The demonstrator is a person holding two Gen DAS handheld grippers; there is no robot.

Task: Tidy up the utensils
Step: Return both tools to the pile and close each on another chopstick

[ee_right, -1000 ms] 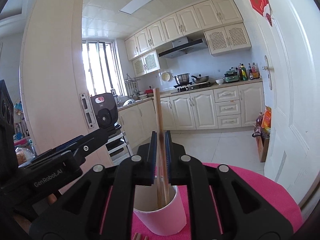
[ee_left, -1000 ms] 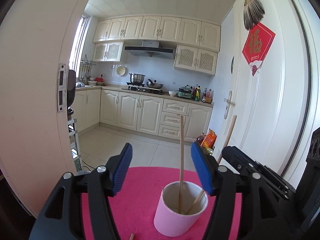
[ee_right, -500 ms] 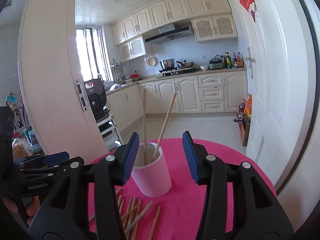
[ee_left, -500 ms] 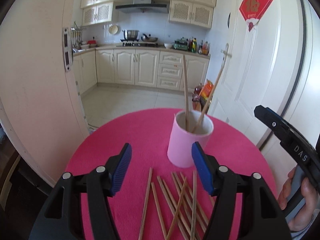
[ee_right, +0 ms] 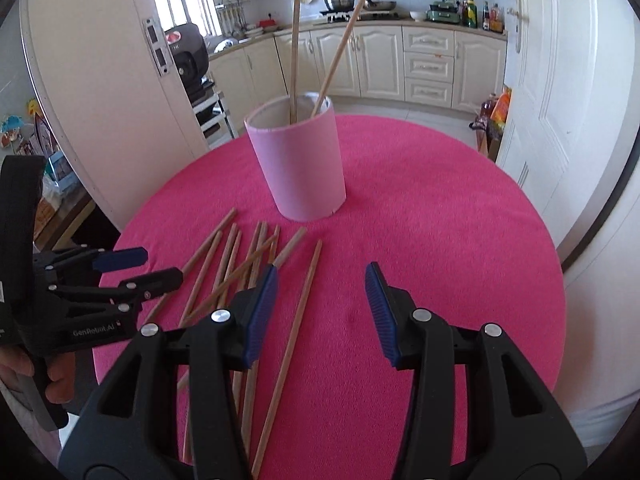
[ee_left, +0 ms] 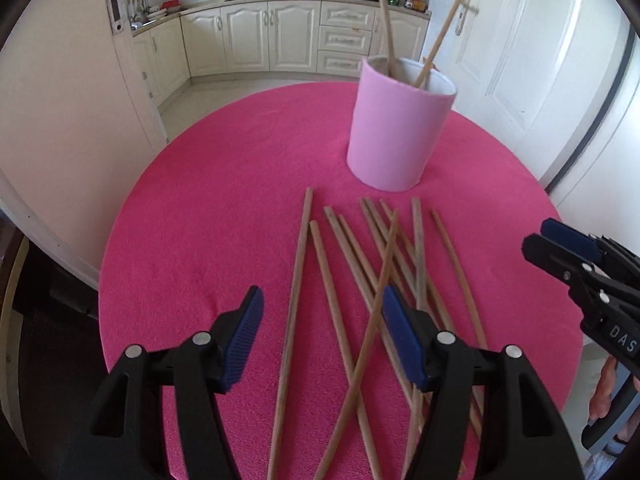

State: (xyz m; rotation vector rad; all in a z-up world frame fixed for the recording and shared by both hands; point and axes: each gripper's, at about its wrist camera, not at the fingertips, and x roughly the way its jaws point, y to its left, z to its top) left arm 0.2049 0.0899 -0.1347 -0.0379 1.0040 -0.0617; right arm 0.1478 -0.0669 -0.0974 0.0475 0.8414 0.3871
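Observation:
A pink cup [ee_left: 398, 124] stands upright on the round pink table [ee_left: 224, 184] and holds two wooden chopsticks [ee_left: 386, 20]. Several loose chopsticks [ee_left: 360, 280] lie fanned on the cloth in front of the cup. My left gripper [ee_left: 322, 336] is open and empty above the near ends of the loose chopsticks. My right gripper [ee_right: 320, 308] is open and empty, hovering over the table with one chopstick [ee_right: 292, 340] under its left finger. The cup [ee_right: 298, 160] and the pile [ee_right: 240, 264] also show in the right wrist view. Each gripper shows at the edge of the other's view.
The table edge drops to a tiled floor on all sides. A white door [ee_left: 532, 60] stands at the right, a white door panel [ee_right: 92, 92] at the left. Kitchen cabinets [ee_left: 280, 36] are far behind.
Both grippers have pulled back and tilted down from the cup. The right gripper let go of a chopstick, which now stands in the cup, and its jaws opened.

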